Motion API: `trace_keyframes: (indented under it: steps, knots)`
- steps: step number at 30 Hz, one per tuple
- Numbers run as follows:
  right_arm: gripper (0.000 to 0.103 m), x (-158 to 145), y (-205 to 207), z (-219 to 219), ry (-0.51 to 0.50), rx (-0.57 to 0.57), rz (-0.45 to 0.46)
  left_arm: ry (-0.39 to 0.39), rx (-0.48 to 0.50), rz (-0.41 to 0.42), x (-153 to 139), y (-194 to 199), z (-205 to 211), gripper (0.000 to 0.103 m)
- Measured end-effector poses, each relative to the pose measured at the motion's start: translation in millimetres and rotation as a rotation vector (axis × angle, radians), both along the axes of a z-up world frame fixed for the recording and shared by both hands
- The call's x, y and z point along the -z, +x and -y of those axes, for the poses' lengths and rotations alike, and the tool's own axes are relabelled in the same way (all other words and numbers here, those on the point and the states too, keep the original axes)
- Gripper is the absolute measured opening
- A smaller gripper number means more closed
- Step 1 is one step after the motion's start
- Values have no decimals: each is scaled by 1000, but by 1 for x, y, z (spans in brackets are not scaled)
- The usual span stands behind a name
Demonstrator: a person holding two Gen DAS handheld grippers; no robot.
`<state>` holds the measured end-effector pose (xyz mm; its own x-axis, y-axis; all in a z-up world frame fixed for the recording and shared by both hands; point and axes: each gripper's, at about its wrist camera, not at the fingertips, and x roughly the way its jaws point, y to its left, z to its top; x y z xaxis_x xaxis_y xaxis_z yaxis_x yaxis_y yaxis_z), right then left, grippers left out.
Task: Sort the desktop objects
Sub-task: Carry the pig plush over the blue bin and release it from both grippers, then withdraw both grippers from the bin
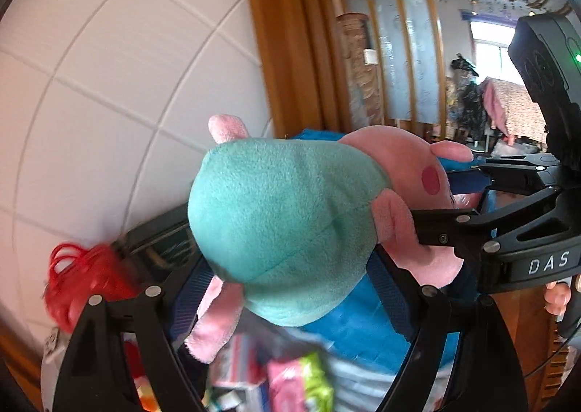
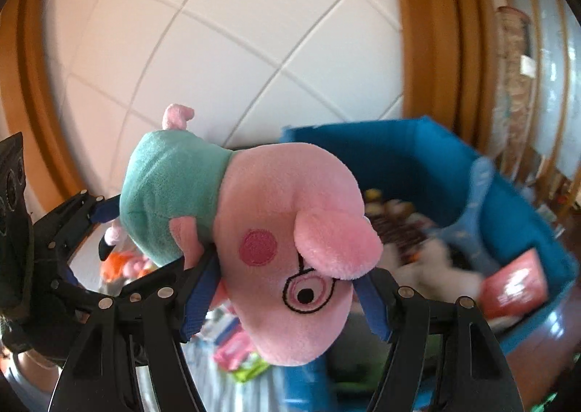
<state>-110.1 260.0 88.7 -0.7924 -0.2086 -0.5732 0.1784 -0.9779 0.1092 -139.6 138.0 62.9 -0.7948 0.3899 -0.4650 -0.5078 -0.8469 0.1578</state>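
Behind everything you have the white tiled wall (image 2: 225, 30), edged by an orange-brown wooden frame (image 2: 417, 48). Take the blue fabric bin (image 2: 428, 157) as your landmark: it sits low against that wall, open-topped, with blurred toys and a red packet (image 2: 515, 285) inside it.

Your pig plush (image 2: 283, 230) is in the air, above and to the left of the bin, clear of its rim. Its long axis runs roughly level across the right wrist view: the pink head points toward the bin and tips downward, the teal-dressed body points away from it, and the curly tail sticks up at the far end.

Your 2 hand-held grippers share the toy. The right hand-held gripper (image 2: 283, 288) has its blue-padded fingers fairly wide apart and pressed on either side of the head, near the eye. The left hand-held gripper (image 1: 290, 277) is spread wider, with its fingers bearing on the teal body from below.

Under the plush, further from the bin, lies a blurred litter of pink and green packets (image 1: 301, 383), and a red curly tuft (image 1: 80, 277) shows at the far left.
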Motion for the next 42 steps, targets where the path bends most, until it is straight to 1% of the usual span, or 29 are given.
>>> trace_keyframes:
  steps: [3,7,9,14,16,19,21,22,23,26,31,36,40,42]
  knots:
    - [70,-7,-8,-43,10,31,3,9,26,25,-4,-14,-42,84]
    - [70,-4,-20,-93,22,67,20,16,52,72,2,-34,-88,84]
    - [70,0,-25,-111,29,80,31,9,59,96,6,-41,-110,84]
    - [71,17,-43,-157,15,92,58,-5,59,155,16,-56,-145,84]
    - [73,24,-49,-171,-4,93,68,-10,54,173,18,-62,-154,85]
    - [73,30,-58,-185,-20,95,74,-26,40,194,24,-70,-165,86]
    - [74,32,-62,-190,-16,98,71,-33,26,191,26,-72,-168,86]
    - [79,31,-60,-189,-9,102,69,-34,17,184,26,-73,-169,86]
    - [90,31,-62,-191,-7,101,68,-34,17,183,25,-73,-170,86]
    - [103,32,-63,-195,-18,102,57,-35,6,173,25,-69,-168,86]
    - [103,33,-64,-199,-35,89,53,-48,-44,143,24,-65,-164,86]
    - [103,29,-54,-195,-8,115,16,-48,-116,82,22,-51,-151,86]
    - [103,24,-39,-191,10,151,-34,2,-175,40,16,-35,-134,88]
    - [103,22,-32,-187,18,163,-58,32,-205,21,14,-24,-124,95]
